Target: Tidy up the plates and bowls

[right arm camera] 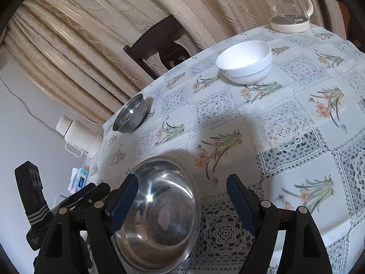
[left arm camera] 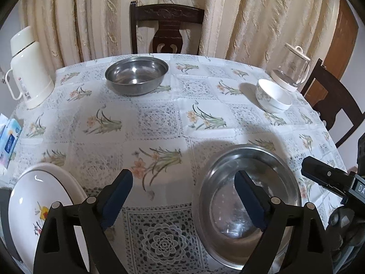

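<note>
A steel bowl (left arm camera: 223, 205) (right arm camera: 164, 217) sits on the tablecloth near the front edge. My left gripper (left arm camera: 183, 196) is open just left of it, and its right finger (left arm camera: 248, 201) stands in front of the bowl. My right gripper (right arm camera: 182, 203) is open above the same bowl, with its left finger (right arm camera: 123, 203) over the rim. A second steel bowl (left arm camera: 136, 75) (right arm camera: 130, 116) rests at the far side. A white ceramic bowl (left arm camera: 272, 96) (right arm camera: 245, 61) stands at the far right. A white flowered plate (left arm camera: 43, 205) lies at the front left.
The round table (left arm camera: 159, 118) wears a lace and flower cloth. A cream thermos (left arm camera: 27, 68) (right arm camera: 79, 137) and a tissue pack (left arm camera: 9, 137) stand at its left, a glass kettle (left arm camera: 292, 68) (right arm camera: 289, 6) at far right. Dark chairs (left arm camera: 166, 27) and curtains lie behind.
</note>
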Available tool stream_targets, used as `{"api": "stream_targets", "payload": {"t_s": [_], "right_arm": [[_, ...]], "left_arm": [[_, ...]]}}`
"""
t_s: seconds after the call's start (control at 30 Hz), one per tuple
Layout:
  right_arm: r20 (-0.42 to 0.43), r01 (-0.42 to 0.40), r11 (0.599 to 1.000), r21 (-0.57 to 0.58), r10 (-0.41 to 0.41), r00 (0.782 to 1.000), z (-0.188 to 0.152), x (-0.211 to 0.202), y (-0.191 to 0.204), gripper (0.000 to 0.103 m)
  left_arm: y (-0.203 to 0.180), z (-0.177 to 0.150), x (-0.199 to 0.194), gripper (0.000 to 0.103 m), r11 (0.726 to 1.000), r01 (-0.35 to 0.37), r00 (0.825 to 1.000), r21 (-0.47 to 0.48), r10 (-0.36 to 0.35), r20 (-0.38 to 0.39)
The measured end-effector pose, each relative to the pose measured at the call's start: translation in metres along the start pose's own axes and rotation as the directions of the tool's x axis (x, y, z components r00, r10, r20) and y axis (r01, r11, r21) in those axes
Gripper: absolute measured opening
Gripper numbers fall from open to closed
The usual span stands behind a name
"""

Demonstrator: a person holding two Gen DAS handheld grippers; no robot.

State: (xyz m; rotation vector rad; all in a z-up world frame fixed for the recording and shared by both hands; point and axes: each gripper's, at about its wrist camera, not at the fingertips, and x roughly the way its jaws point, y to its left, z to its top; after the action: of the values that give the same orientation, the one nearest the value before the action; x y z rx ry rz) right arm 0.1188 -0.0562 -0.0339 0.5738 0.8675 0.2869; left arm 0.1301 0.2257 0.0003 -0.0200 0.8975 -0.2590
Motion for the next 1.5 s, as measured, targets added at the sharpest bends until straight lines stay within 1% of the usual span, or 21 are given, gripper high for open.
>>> {"api": "stream_targets", "payload": {"t_s": [0.13, 0.37, 0.43, 0.53, 0.77, 0.9, 1.03, 1.2, 1.33, 1.43, 1.5], "right_arm": [[0.001, -0.001, 1.000, -0.013, 0.001, 1.000, 0.005, 0.002, 0.005, 0.083], [-0.016, -0.009, 1.000, -0.023, 0.009, 1.000, 0.014, 0.009, 0.012, 0.083], [-0.027, -0.010, 0.999, -0.031, 0.010, 1.000, 0.018, 0.012, 0.015, 0.083], [-0.038, -0.013, 0.998, -0.055, 0.011, 0.999, 0.025, 0.016, 0.022, 0.083], [-0.079, -0.024, 0.995, -0.098, 0.016, 0.997, 0.047, 0.034, 0.042, 0.083], [-0.107, -0.033, 0.991, -0.129, 0.019, 0.994, 0.060, 0.049, 0.055, 0.083], [-0.162, -0.053, 0.987, -0.152, 0.028, 0.986, 0.071, 0.071, 0.069, 0.083], [-0.226, -0.071, 0.987, -0.143, 0.037, 0.973, 0.087, 0.104, 0.081, 0.083], [-0.240, -0.058, 0.987, -0.148, 0.021, 0.970, 0.099, 0.126, 0.089, 0.083], [-0.269, -0.066, 0.988, -0.141, 0.026, 0.963, 0.107, 0.146, 0.095, 0.083], [-0.290, -0.071, 0.989, -0.130, 0.030, 0.957, 0.114, 0.161, 0.097, 0.083]], "left_arm": [[0.002, 0.004, 0.002, 0.093, 1.000, -0.008, 1.000, 0.015, 0.008, 0.004], [0.005, 0.011, 0.007, 0.093, 1.000, 0.002, 1.000, 0.028, -0.001, -0.011], [0.007, 0.014, 0.009, 0.093, 0.999, 0.022, 0.999, 0.028, -0.022, -0.025], [0.020, 0.023, 0.013, 0.093, 0.998, 0.064, 0.996, -0.026, -0.065, -0.054], [0.060, 0.055, 0.018, 0.093, 0.985, 0.100, 0.990, -0.142, -0.112, -0.081], [0.091, 0.078, 0.033, 0.093, 0.972, 0.089, 0.988, -0.216, -0.114, -0.107], [0.120, 0.098, 0.052, 0.093, 0.957, 0.069, 0.986, -0.283, -0.109, -0.129], [0.143, 0.113, 0.076, 0.093, 0.947, 0.052, 0.985, -0.316, -0.101, -0.140], [0.155, 0.125, 0.087, 0.093, 0.939, 0.068, 0.984, -0.337, -0.118, -0.130], [0.166, 0.137, 0.094, 0.093, 0.931, 0.089, 0.985, -0.355, -0.134, -0.104], [0.174, 0.144, 0.102, 0.093, 0.923, 0.090, 0.986, -0.375, -0.136, -0.100]]}}
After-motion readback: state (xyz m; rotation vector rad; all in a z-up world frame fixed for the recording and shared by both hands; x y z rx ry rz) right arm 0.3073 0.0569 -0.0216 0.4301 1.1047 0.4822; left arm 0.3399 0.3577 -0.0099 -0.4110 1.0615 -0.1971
